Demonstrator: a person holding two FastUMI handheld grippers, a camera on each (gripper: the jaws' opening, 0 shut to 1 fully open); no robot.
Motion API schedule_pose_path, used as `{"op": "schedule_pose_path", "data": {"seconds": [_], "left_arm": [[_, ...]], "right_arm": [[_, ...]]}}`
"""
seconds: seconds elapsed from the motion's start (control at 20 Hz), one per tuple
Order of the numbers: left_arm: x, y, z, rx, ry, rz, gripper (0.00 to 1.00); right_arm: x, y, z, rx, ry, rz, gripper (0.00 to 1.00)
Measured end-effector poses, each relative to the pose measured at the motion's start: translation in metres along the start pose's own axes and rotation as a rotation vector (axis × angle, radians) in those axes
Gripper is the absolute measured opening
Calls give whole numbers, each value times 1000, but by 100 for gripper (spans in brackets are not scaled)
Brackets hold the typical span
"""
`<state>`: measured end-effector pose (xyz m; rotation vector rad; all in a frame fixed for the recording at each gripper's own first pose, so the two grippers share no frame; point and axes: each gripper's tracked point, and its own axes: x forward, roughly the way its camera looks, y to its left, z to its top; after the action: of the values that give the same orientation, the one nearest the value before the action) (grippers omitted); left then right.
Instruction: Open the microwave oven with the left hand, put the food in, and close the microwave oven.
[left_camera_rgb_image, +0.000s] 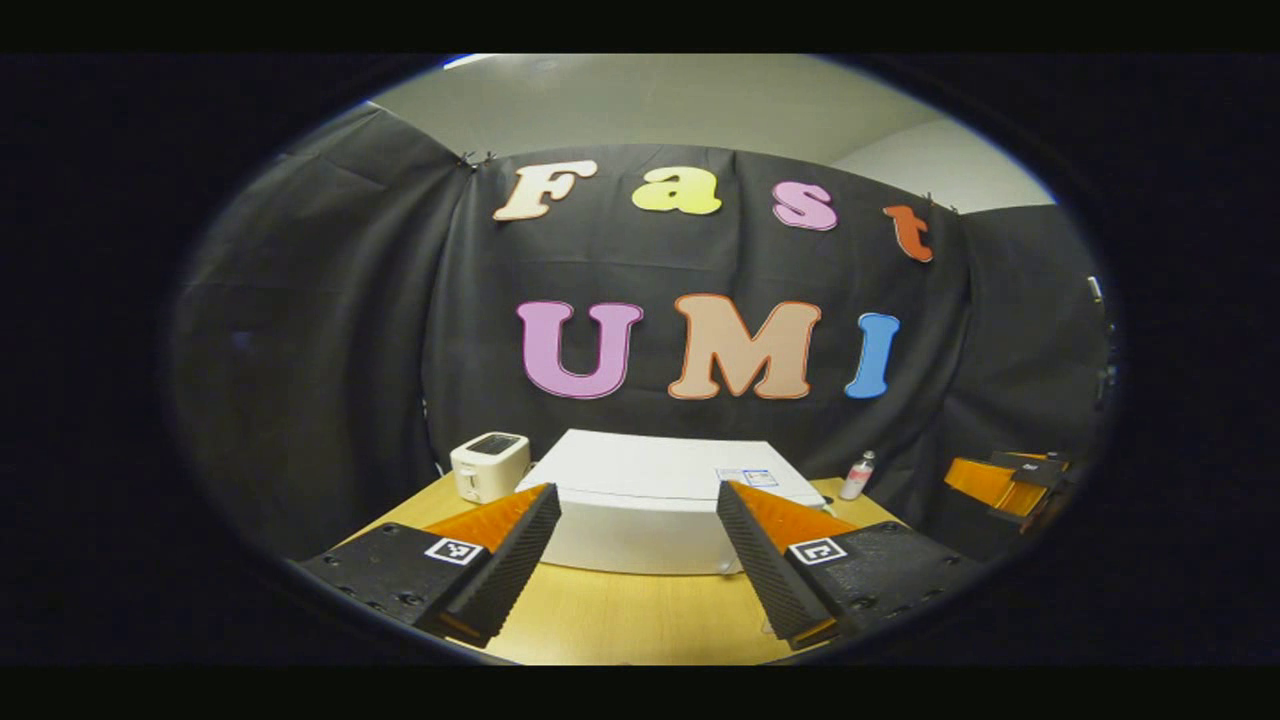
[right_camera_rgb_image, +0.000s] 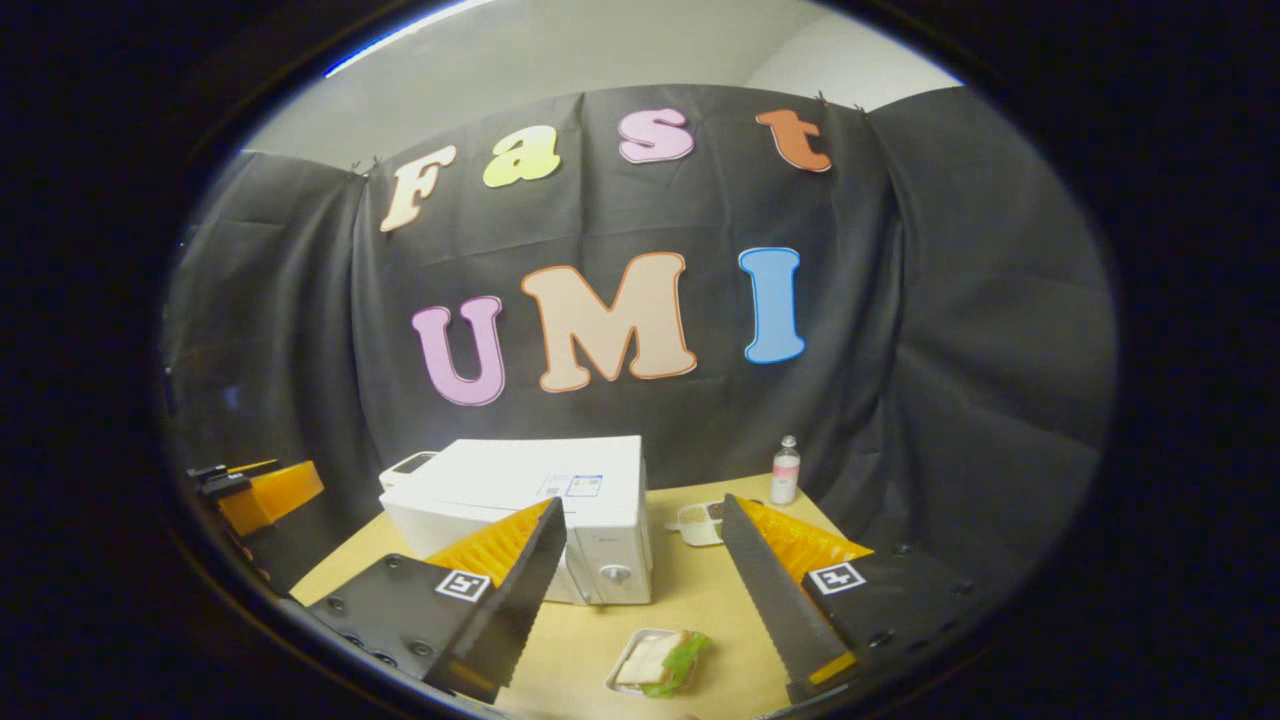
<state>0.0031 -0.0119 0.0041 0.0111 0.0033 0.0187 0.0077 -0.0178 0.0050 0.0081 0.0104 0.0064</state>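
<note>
The white microwave oven (left_camera_rgb_image: 650, 500) (right_camera_rgb_image: 540, 500) stands on the wooden table with its door closed. In the left gripper view my left gripper (left_camera_rgb_image: 640, 560) hangs open in front of and above it, nothing between its fingers. A sandwich with lettuce lies on a small tray (right_camera_rgb_image: 660, 660) on the table in front of the microwave's control panel. My right gripper (right_camera_rgb_image: 645, 600) is open above and just behind that tray, holding nothing. The other gripper appears far off at the right edge (left_camera_rgb_image: 1010, 480) of the left gripper view and at the left edge (right_camera_rgb_image: 260, 490) of the right gripper view.
A white toaster (left_camera_rgb_image: 490, 465) sits left of the microwave. A small bottle (right_camera_rgb_image: 787, 470) (left_camera_rgb_image: 858, 475) stands at the back right of the table (right_camera_rgb_image: 690, 590). A small dish with food (right_camera_rgb_image: 700, 520) lies right of the microwave. Black cloth walls close the booth.
</note>
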Motion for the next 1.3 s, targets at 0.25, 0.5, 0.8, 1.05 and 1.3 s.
{"op": "schedule_pose_path", "data": {"seconds": [0.25, 0.5, 0.8, 1.05, 1.3], "left_arm": [[2, -2, -3, 0, 13, -3, 92], [8, -1, -20, 0, 58, -3, 96], [16, -10, -53, 10, 134, -37, 95], [28, -31, -101, -14, 221, -102, 93], [44, -48, -148, -35, 319, -149, 93]], "right_arm": [[1, -1, 1, 3, -1, 4, 92], [1, -1, -4, 9, 6, -2, 92], [-1, -7, -18, 38, 39, -26, 92], [-4, -12, -28, 40, 55, -53, 92], [-10, -24, -40, 56, 82, -91, 92]]}}
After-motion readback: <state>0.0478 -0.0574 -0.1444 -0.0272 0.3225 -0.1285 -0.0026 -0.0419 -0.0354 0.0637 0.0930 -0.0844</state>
